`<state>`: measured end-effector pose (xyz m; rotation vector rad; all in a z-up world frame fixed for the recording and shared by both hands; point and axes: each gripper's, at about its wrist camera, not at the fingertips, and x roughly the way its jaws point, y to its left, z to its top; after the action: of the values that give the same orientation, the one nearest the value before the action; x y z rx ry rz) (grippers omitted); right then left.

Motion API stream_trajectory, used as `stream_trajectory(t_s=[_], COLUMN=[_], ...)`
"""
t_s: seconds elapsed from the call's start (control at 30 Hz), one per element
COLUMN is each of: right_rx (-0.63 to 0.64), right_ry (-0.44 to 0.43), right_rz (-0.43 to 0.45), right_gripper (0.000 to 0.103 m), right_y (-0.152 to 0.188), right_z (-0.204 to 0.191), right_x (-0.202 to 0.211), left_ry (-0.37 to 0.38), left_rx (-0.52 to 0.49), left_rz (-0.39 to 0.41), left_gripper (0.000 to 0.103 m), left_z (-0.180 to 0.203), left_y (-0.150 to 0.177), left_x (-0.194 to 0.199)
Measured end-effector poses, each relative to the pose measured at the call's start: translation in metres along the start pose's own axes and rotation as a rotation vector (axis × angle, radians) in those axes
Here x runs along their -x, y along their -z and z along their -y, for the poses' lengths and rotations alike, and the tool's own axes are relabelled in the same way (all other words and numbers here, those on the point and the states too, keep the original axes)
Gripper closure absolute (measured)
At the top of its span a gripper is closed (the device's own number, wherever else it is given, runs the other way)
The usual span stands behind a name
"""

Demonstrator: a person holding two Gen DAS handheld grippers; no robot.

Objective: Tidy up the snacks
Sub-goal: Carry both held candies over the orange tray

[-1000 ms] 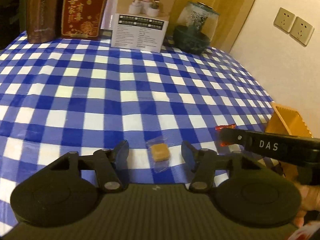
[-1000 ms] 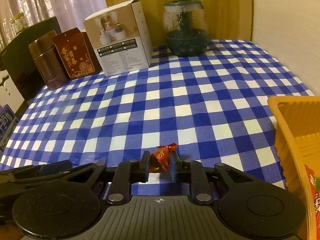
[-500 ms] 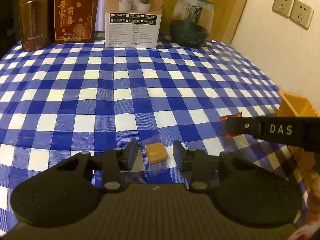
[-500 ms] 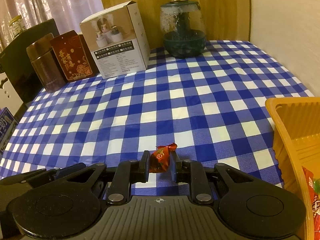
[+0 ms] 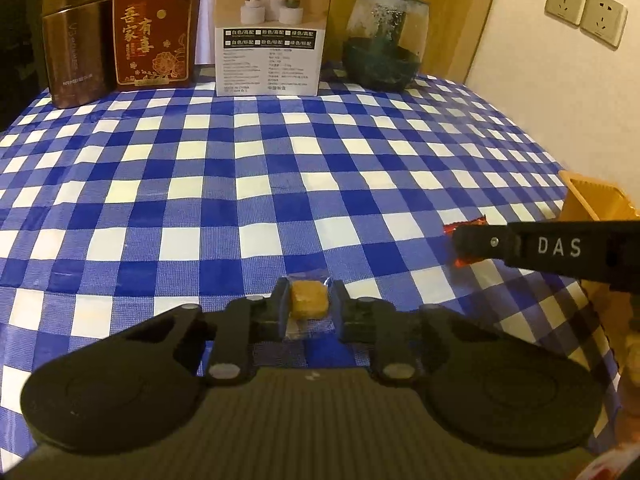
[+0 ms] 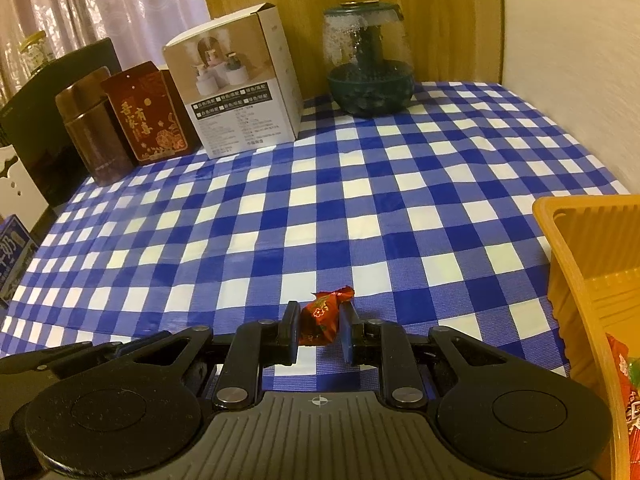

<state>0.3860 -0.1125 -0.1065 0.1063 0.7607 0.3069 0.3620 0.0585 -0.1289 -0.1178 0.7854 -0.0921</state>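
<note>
Left gripper [image 5: 307, 305]: pointing down toward the near edge of the checked tablecloth [image 5: 280, 152], its fingers [image 5: 280, 300] pinching a yellow candy [image 5: 307, 300] in clear wrap.
Right gripper [image 6: 319, 322]: tilting down beside the left one, pressed onto a red candy [image 6: 322, 316] – one twisted end of the wrapper is sticking out past the fingertips.
Yellow candy: sitting at the near middle of the cloth, between the left fingers.
Red candy: sitting low over the cloth, just left of the orange tray [image 6: 560, 216].
Orange tray: standing at the near right edge, with red-wrapped snacks [image 6: 628, 384] showing inside.
Far edge: a brown tin [image 5: 76, 40], a red box [image 5: 152, 28], a white carton [image 5: 272, 36] and a glass jar [image 5: 384, 40] are standing in a row.
Change: a second ago the left fingers were spread wide around the yellow candy – now they are closing onto it; the right gripper is still holding its candy in the same place.
</note>
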Motion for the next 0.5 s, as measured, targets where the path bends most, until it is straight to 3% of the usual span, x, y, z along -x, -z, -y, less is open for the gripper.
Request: stream_trajectory(t_s=[0.3,0.5], right_rx=[0.002,0.007], right_ry=[-0.024,-0.028], right_rz=[0.028,0.046], right_gripper=[0.082,0.082], right_y=[0.004,0.026], right_z=[0.002,-0.001], right_x=[0.021,0.056], left_ry=[0.032,0.043], left_rx=[0.03,0.054], left_rz=[0.029,0.05], left_gripper=[0.084,0.084], left_z=[0.001,0.01], left_y=[0.001,0.013], left_x=[0.031,0.062])
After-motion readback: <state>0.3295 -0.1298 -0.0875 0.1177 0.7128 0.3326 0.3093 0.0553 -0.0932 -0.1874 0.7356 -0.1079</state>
